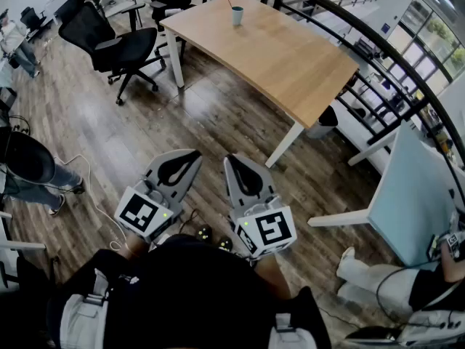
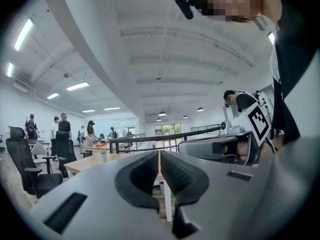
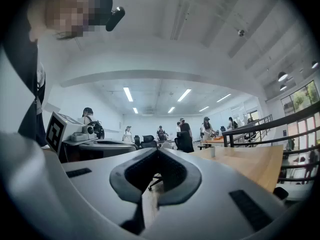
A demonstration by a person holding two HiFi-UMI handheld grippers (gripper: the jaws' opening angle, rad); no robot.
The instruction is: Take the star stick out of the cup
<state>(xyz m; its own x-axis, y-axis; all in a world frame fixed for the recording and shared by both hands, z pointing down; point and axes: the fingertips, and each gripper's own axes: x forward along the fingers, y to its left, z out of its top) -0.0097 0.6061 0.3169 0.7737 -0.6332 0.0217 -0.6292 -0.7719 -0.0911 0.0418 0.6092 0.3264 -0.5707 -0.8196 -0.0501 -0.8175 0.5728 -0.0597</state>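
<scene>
- Far ahead and to the left of the left gripper (image 1: 192,154), a black office chair (image 1: 102,35) stands on the wood floor (image 1: 145,129), near the left end of the table (image 1: 276,57).
- The left gripper is held low, close to the person's body, and points forward. Its jaws are pressed together with nothing between them.
- The right gripper (image 1: 231,158) sits just beside it on the right, not touching it, and points the same way. Its jaws are also closed on nothing.
- The wooden table stands ahead of both grippers and well apart from them. Its near corner lies ahead and to the right of the right gripper.
- The cup (image 1: 237,14) stands upright at the table's far end, well ahead of both grippers and roughly in line with the right one.
- The star stick (image 1: 229,1), thin and red, is in the cup and leans left over its rim. Its top is too small to make out.
- In the left gripper view the cup appears left of the jaw tips. In the right gripper view it appears right of them.
- A dark railing (image 1: 378,49) curves along the far right, beyond the table.
</scene>
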